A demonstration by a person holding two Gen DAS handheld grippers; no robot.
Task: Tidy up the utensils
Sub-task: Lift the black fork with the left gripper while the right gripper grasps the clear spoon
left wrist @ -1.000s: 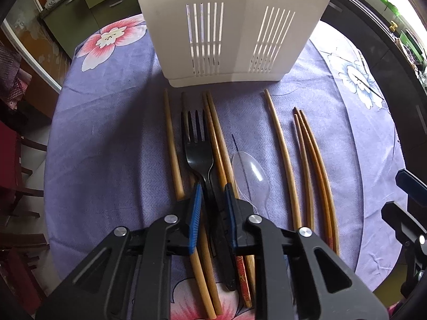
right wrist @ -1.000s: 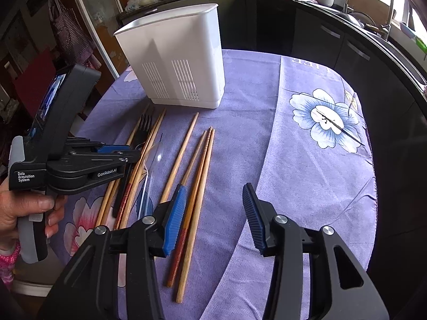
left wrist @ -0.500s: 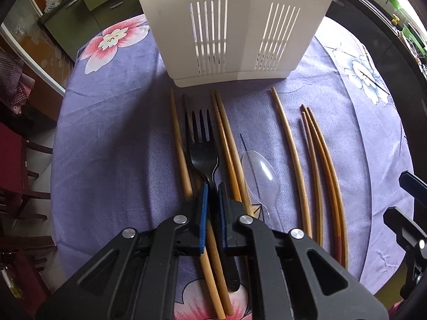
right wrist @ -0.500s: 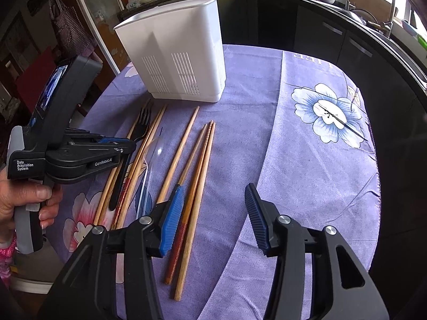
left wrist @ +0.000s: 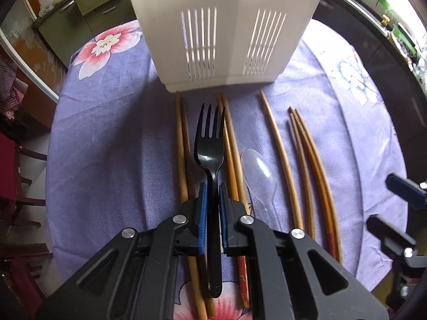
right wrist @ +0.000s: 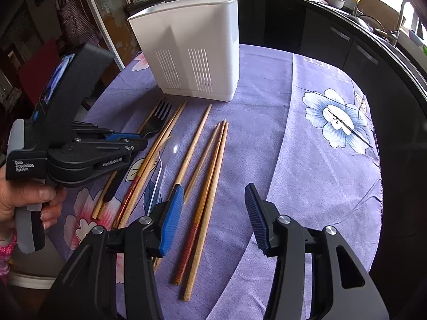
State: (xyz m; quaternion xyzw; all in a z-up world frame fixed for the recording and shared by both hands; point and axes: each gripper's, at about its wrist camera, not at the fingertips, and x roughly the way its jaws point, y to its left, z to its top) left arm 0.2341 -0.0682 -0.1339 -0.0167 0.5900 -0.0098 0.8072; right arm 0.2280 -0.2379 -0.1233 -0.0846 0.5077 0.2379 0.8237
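My left gripper [left wrist: 212, 194] is shut on the handle of a black plastic fork [left wrist: 210, 154], whose tines point at the white slotted utensil holder [left wrist: 221, 26]. In the right wrist view the left gripper [right wrist: 138, 140] holds the fork [right wrist: 157, 122] just above the cloth, in front of the holder [right wrist: 192, 50]. A clear plastic spoon [left wrist: 257, 168] and several wooden chopsticks [left wrist: 307, 165] lie in a row on the table. My right gripper [right wrist: 213, 189] hovers open above the right-hand chopsticks [right wrist: 210, 173], nothing between its fingers.
A purple floral tablecloth [right wrist: 307, 160] covers the round table; its edge drops off close on the right and near side. A person's hand [right wrist: 24, 202] grips the left tool. Dark kitchen counters [right wrist: 347, 26] curve behind, and chairs [left wrist: 16, 186] stand left of the table.
The left jaws closed from either side of the fork handle onto it, and the fork now looks raised slightly off the cloth. The right gripper stays open in about the same place.
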